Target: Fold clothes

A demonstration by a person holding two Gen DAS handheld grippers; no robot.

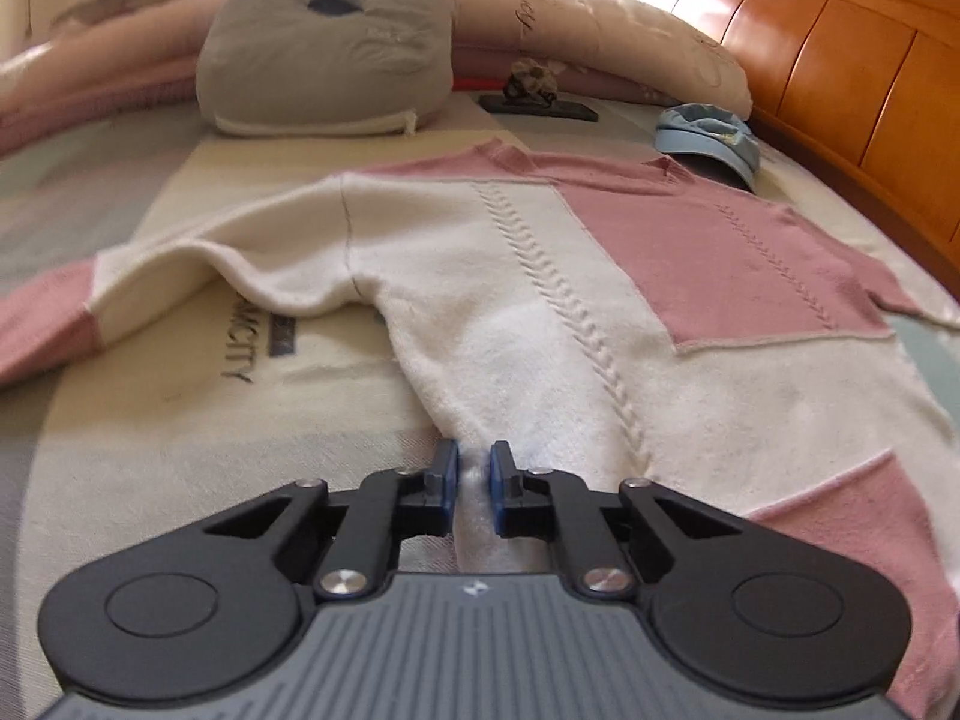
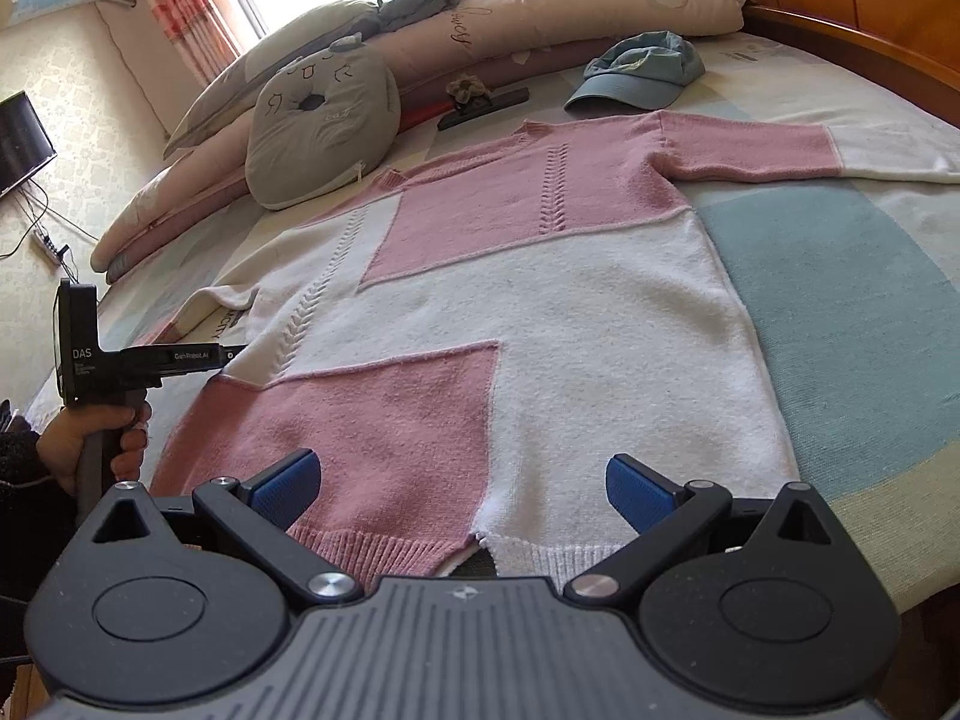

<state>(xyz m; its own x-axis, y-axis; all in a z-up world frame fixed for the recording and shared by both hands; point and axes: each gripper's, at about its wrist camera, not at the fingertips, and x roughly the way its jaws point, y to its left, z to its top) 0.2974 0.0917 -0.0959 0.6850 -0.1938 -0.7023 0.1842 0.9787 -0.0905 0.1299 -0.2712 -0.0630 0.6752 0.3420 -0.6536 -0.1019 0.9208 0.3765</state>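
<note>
A pink-and-white knit sweater (image 2: 540, 300) lies spread flat on the bed, hem toward me and neck toward the pillows. In the left wrist view my left gripper (image 1: 474, 480) is shut on a pinch of white fabric at the sweater's (image 1: 540, 312) side edge, below the armpit. That sleeve trails away to the left, rumpled. The right wrist view shows the same left gripper (image 2: 234, 351) at the sweater's left edge, with a hand (image 2: 90, 438) on its handle. My right gripper (image 2: 462, 465) hovers open over the hem's middle, nothing between its blue pads (image 2: 288, 480).
A grey cat-face cushion (image 2: 324, 114) and long pillows (image 2: 540, 0) line the far side. A blue cap (image 2: 642, 69) lies near the sweater's right shoulder, a dark flat object (image 2: 480, 102) beyond the collar. The wooden headboard (image 1: 840, 60) rises at right.
</note>
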